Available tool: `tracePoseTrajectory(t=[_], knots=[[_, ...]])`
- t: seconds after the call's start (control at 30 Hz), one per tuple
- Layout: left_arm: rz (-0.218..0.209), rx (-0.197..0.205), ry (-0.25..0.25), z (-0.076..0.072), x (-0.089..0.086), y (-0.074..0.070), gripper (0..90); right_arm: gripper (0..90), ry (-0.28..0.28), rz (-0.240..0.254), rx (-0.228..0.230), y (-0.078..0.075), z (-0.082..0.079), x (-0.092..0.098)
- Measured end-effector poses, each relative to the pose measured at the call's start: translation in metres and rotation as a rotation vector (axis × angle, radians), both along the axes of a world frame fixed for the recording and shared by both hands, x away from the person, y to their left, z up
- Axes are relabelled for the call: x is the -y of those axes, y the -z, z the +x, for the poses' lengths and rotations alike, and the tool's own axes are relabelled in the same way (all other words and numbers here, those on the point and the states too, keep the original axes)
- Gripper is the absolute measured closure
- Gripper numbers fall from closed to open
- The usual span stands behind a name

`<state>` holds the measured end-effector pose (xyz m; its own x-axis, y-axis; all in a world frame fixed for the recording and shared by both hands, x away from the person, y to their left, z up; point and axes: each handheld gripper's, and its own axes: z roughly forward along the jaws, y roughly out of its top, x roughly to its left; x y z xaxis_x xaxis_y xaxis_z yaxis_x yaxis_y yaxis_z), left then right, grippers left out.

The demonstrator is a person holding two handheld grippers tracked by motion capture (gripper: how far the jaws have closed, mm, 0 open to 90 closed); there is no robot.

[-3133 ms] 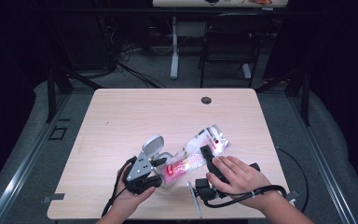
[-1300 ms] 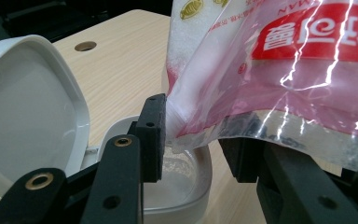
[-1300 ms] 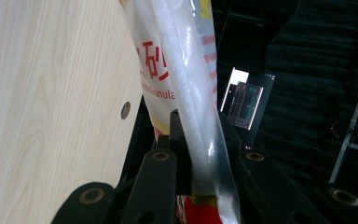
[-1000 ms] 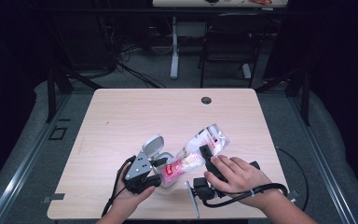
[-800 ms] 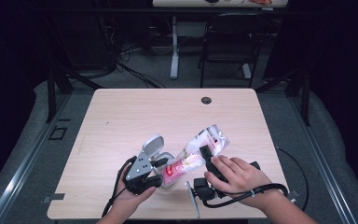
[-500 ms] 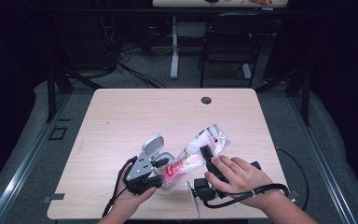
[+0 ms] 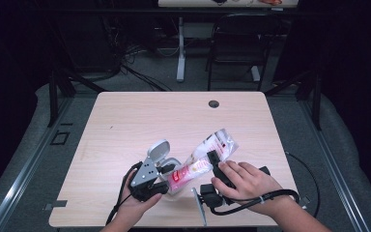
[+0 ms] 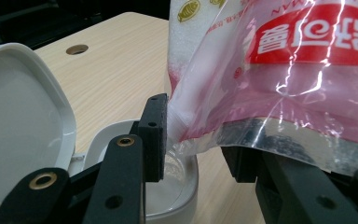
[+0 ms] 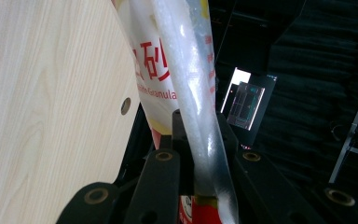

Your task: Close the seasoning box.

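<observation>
Sugar bag (image 7: pixel 207 157) is tilted at bench (image 7: pixel 125 121) six o'clock, mouth over open white container (image 7: pixel 171 166). Right claw (image 7: pixel 214 162) pinches bag; left claw (image 7: pixel 166 181) clamps its lower corner. Pouring apparently underway, unfinished.

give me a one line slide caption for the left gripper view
Left gripper grips the lower end of a tilted sugar bag over an open white container on the wooden table.

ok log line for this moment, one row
scene: sugar bag tilted over open white container | right gripper: shut on bag | left gripper: holds container | table
</observation>
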<state>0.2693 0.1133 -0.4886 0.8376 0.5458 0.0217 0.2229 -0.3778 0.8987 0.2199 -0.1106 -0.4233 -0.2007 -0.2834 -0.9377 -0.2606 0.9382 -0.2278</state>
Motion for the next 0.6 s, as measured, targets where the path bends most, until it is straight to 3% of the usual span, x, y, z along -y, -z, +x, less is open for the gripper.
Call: tracePoseTrajectory(t=[0.6], knots=[[-0.001, 0.000, 0.002, 0.0001, 0.0010, 0.0010, 64.5, 85.0, 0.002, -0.003, 0.004, -0.0013, 0.0004, -0.0010]])
